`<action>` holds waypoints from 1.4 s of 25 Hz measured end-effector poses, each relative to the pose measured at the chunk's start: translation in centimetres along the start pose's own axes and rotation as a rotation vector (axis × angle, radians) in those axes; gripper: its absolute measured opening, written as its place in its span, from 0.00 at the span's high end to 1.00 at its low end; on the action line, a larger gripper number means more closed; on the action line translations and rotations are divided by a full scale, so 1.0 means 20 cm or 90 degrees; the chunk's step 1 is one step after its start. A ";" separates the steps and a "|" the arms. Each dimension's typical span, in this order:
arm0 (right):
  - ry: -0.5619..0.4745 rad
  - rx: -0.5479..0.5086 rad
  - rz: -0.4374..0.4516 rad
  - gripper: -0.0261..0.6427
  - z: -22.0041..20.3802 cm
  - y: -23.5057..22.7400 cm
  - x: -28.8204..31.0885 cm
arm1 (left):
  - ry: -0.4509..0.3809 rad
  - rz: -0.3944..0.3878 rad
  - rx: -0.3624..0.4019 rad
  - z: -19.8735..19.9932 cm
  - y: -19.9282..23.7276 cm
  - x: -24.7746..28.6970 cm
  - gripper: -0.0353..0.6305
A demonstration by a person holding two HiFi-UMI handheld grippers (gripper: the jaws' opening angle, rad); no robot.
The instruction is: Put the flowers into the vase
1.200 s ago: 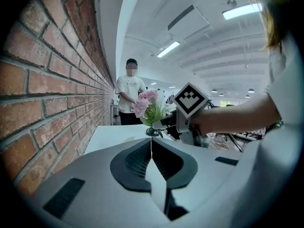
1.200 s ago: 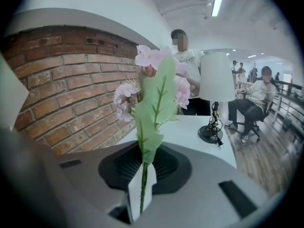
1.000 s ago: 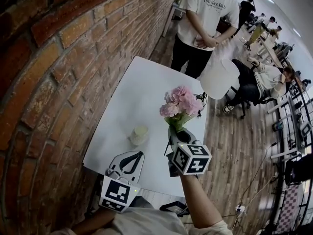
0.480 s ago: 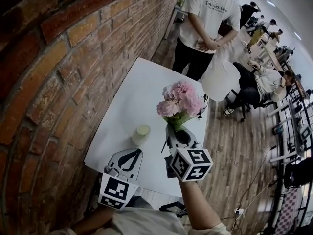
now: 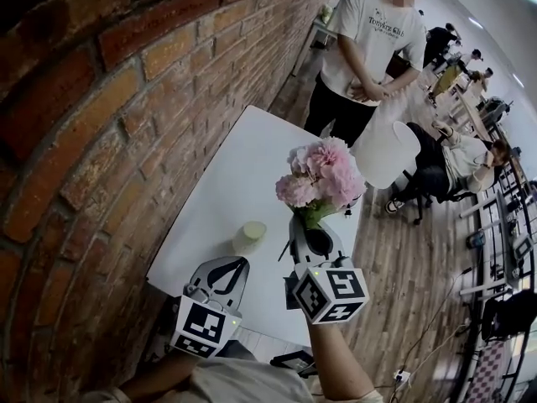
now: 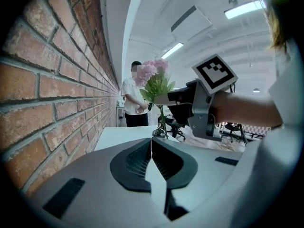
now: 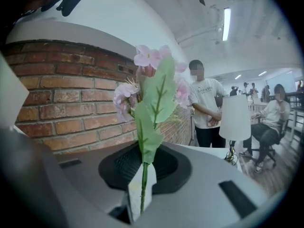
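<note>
A bunch of pink flowers (image 5: 322, 172) with green leaves stands upright above the white table (image 5: 243, 166), its thin green stem (image 7: 142, 184) pinched between the pads of my right gripper (image 5: 307, 227), which is shut on it. The blooms (image 7: 151, 63) fill the middle of the right gripper view. The vase (image 5: 249, 236), a small pale cylinder, stands on the table to the left of the flowers and lower in the head view. My left gripper (image 5: 241, 264) hovers near the table's near edge, below the vase, with its jaws shut on nothing (image 6: 151, 139). It looks toward the flowers (image 6: 154, 76).
A red brick wall (image 5: 126, 99) runs along the table's left side. A white lamp shade (image 5: 385, 153) stands at the table's far right edge. A person in a white T-shirt (image 5: 370, 44) stands beyond the table, and others sit further right.
My right gripper has lifted the flowers higher above the table and a little farther away. The left gripper and the vase have stayed where they were.
</note>
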State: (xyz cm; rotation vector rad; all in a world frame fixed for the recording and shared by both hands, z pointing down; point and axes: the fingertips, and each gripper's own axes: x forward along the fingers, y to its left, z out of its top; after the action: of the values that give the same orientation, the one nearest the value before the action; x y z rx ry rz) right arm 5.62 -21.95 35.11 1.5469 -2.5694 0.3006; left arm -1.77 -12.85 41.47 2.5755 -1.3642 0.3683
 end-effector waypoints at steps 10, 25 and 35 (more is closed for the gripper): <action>-0.060 -0.019 0.021 0.88 0.12 0.08 0.02 | -0.006 0.016 -0.007 0.00 0.04 -0.02 0.93; -0.145 -0.033 0.084 0.88 0.21 0.22 0.08 | -0.004 0.035 -0.003 -0.01 0.07 -0.05 0.93; -0.143 -0.032 0.082 0.88 0.07 0.19 0.20 | 0.005 0.044 -0.007 -0.01 0.12 -0.03 0.93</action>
State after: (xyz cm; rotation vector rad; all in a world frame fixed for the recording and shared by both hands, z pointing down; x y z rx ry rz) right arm 0.42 -23.96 34.24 1.4770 -2.8294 0.0769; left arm -4.16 -13.74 41.54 2.5210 -1.4504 0.3814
